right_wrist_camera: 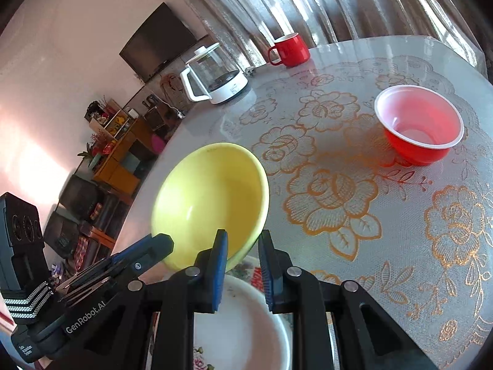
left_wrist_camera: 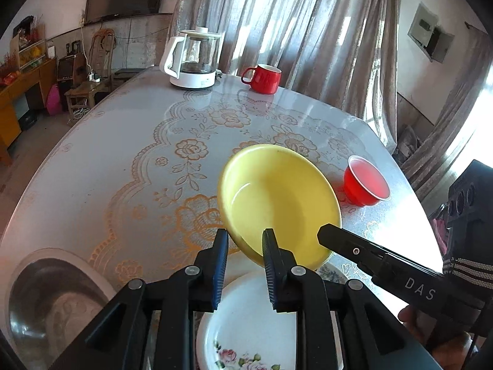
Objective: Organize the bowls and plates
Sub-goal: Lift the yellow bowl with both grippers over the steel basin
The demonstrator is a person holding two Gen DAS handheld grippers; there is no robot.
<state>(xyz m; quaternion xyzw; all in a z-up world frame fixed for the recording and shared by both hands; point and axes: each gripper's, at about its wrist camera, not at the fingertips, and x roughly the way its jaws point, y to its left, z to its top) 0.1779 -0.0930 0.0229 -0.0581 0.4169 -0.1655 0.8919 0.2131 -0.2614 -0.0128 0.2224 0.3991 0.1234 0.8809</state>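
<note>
**Yellow bowl held on both sides**

The left gripper (left_wrist_camera: 245,240) gripped the yellow bowl (left_wrist_camera: 277,197) by its near rim, jaws clenched. The bowl hung tilted above the white floral plate (left_wrist_camera: 249,323). The right gripper (right_wrist_camera: 242,242) clamped its other rim. Right of the bowl, a red bowl (right_wrist_camera: 419,126) stood on the tabletop (left_wrist_camera: 107,160).

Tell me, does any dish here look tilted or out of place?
Yes. The yellow bowl hangs tilted above the white floral plate, its rim pinched by both the left gripper and the right gripper.

Yellow bowl (left_wrist_camera: 277,197) pinched at its rim by both grippers' fingers (left_wrist_camera: 219,265), above floral plate (left_wrist_camera: 246,333)
</note>
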